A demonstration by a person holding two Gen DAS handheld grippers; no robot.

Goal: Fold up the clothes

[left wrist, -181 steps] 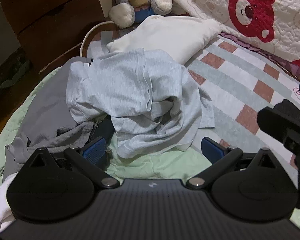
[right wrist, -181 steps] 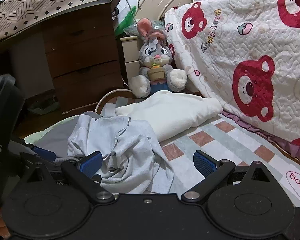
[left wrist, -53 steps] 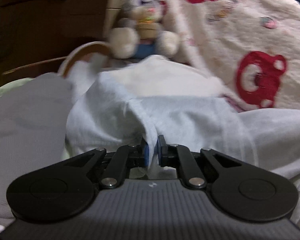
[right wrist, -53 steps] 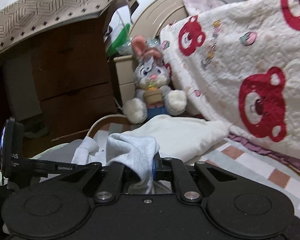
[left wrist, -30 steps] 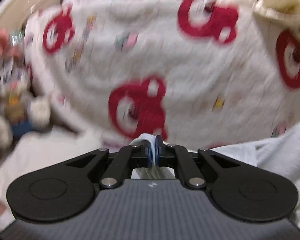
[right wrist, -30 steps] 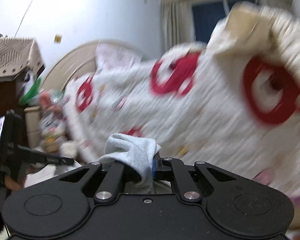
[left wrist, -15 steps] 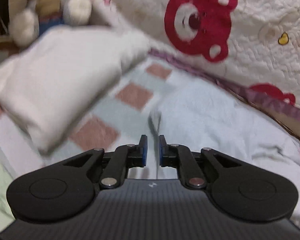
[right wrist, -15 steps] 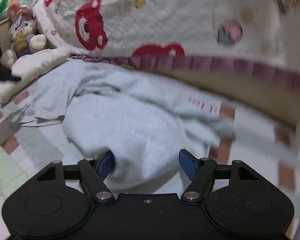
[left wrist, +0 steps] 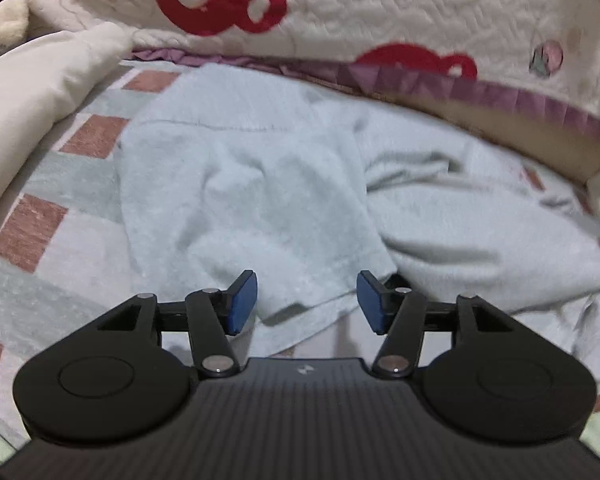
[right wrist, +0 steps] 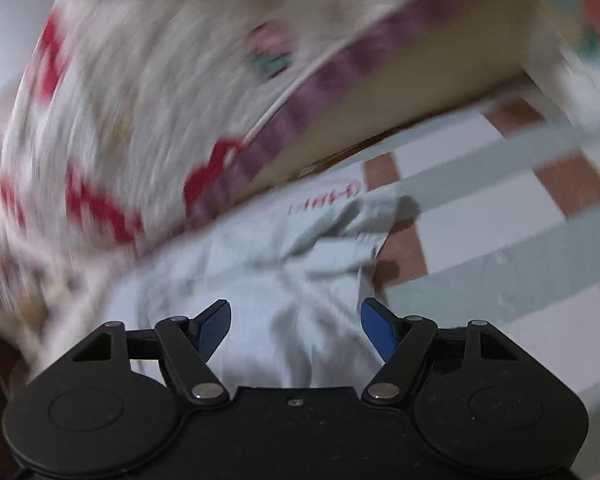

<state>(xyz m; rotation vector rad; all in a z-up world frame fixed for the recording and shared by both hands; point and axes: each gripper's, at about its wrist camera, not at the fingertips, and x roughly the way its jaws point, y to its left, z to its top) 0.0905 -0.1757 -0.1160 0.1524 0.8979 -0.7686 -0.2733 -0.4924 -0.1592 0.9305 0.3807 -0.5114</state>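
between the spread fingers of the left gripper [left wrist: 307,301] lies a hem corner of the pale grey garment [left wrist: 260,184], nothing pinched. beyond it the garment sprawls crumpled across the checked bedsheet [left wrist: 40,216], beside a cream pillow [left wrist: 32,80]. the right gripper [right wrist: 294,330] hovers with fingers apart over the garment's other end, its view blurred. farthest back rises the bear-print quilt [left wrist: 380,12].
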